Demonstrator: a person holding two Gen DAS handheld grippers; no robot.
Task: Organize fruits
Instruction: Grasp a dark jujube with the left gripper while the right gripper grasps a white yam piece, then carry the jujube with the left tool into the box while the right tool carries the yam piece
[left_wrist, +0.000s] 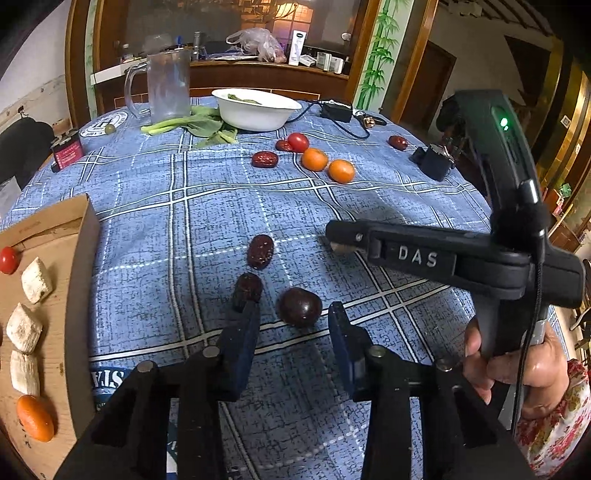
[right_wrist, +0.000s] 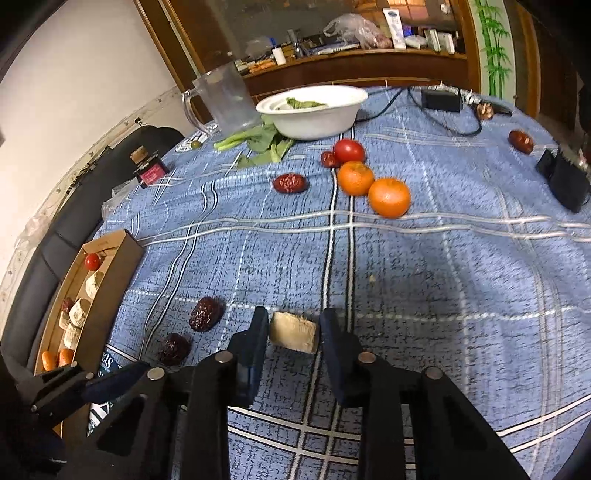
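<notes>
My left gripper (left_wrist: 291, 325) stands open low over the blue checked cloth. A dark round fruit (left_wrist: 299, 306) lies between its tips with a little gap on each side. A wrinkled red date (left_wrist: 247, 291) rests against the left fingertip, and another date (left_wrist: 260, 251) lies beyond it. My right gripper (right_wrist: 293, 328) is shut on a pale cut chunk (right_wrist: 293, 332) that sits on the cloth, with both pads against its sides. The cardboard box (left_wrist: 85, 258) at the left holds a cherry tomato, pale chunks and an orange fruit.
Farther back lie two tangerines (left_wrist: 314, 159), a tomato (left_wrist: 298, 142) and more dates (left_wrist: 264, 159). Behind them stand a white bowl (left_wrist: 236, 116), loose greens (left_wrist: 195, 125) and a clear jug (left_wrist: 168, 88). A black adapter (left_wrist: 434, 162) sits at the right and a small bottle (left_wrist: 66, 149) at the left.
</notes>
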